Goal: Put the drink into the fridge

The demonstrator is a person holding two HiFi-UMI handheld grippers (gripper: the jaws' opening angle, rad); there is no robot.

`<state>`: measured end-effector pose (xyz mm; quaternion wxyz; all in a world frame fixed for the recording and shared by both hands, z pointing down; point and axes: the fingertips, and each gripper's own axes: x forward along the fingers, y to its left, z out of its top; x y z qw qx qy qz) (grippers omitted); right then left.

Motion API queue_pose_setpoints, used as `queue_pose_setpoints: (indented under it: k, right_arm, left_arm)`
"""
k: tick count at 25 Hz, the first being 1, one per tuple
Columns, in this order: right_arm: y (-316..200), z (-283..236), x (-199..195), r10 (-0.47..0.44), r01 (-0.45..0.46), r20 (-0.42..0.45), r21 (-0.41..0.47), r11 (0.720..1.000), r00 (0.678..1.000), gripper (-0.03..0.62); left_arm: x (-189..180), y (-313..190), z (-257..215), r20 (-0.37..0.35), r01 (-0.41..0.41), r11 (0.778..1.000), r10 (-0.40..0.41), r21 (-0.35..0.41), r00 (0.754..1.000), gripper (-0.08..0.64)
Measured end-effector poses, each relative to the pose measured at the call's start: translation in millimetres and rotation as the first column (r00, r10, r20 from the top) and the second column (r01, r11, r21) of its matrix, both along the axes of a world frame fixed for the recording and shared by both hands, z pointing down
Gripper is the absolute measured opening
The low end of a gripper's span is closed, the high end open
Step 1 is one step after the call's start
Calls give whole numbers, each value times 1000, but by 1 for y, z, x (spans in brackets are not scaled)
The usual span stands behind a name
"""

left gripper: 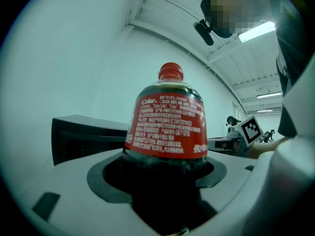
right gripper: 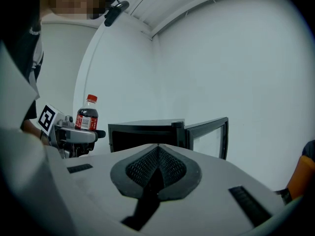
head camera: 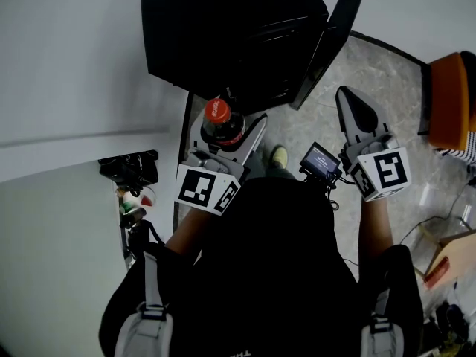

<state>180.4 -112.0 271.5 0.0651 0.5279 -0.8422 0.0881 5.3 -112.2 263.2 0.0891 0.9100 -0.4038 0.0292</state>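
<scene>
A cola bottle [head camera: 222, 123] with a red cap and red label stands upright between the jaws of my left gripper [head camera: 223, 136], which is shut on it. In the left gripper view the bottle [left gripper: 167, 127] fills the middle, its lower body sunk between the dark pads. The small black fridge [head camera: 234, 36] stands just ahead with its door [head camera: 331, 39] swung open to the right. My right gripper [head camera: 357, 114] hangs to the right of the door, shut and empty, its mesh pads [right gripper: 157, 168] pressed together. From the right gripper view the bottle [right gripper: 87, 114] and the fridge [right gripper: 147, 134] show ahead.
A white wall [head camera: 67, 88] runs along the left of the fridge. An orange seat [head camera: 455, 99] stands at the right edge, with a cardboard box [head camera: 446, 262] and cables on the stone floor [head camera: 372, 73]. A small black device [head camera: 130, 168] sits at the left.
</scene>
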Motion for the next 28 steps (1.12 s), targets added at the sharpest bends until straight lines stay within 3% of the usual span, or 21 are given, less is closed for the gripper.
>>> queue_pose_setpoints:
  k: [28]
  right_arm:
    - [-64, 31, -62, -13, 16, 32, -80, 997, 999, 9]
  left_arm:
    - [-18, -62, 50, 7, -53, 997, 53, -61, 999, 347]
